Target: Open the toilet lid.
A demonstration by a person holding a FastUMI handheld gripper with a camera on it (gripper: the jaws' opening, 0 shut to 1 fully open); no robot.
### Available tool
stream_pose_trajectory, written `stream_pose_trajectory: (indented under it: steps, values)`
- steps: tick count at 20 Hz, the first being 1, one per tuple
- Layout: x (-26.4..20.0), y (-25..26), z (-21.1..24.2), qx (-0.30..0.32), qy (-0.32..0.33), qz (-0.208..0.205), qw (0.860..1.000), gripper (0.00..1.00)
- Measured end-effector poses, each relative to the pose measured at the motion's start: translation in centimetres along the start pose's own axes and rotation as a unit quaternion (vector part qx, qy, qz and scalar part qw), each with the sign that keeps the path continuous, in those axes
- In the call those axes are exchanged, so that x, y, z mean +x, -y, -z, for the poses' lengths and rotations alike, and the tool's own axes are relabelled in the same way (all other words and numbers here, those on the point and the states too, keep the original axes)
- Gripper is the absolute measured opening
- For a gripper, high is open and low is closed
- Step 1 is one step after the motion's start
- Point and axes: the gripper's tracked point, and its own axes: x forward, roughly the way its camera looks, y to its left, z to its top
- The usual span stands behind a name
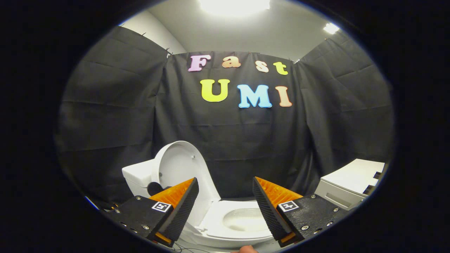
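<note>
I see the lid (179, 165) already up, tilted back against the tank (139, 175), which holds it there; the seat (218, 225) is down around the bowl (244, 219). My gripper (225, 200) is spread wide with nothing between the fingers, and the bowl lies just ahead of them and below. I judge the opening done: the lid leans past upright, so it should stay without my help. A white cabinet (351, 182) stands off to the right, well apart from the toilet
</note>
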Motion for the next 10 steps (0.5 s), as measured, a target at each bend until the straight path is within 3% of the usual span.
stream_pose_trajectory:
  steps: [10]
  values:
    - [-5.5, 12.8, -1.3, 0.036, -0.001, 0.057, 0.998, 0.95]
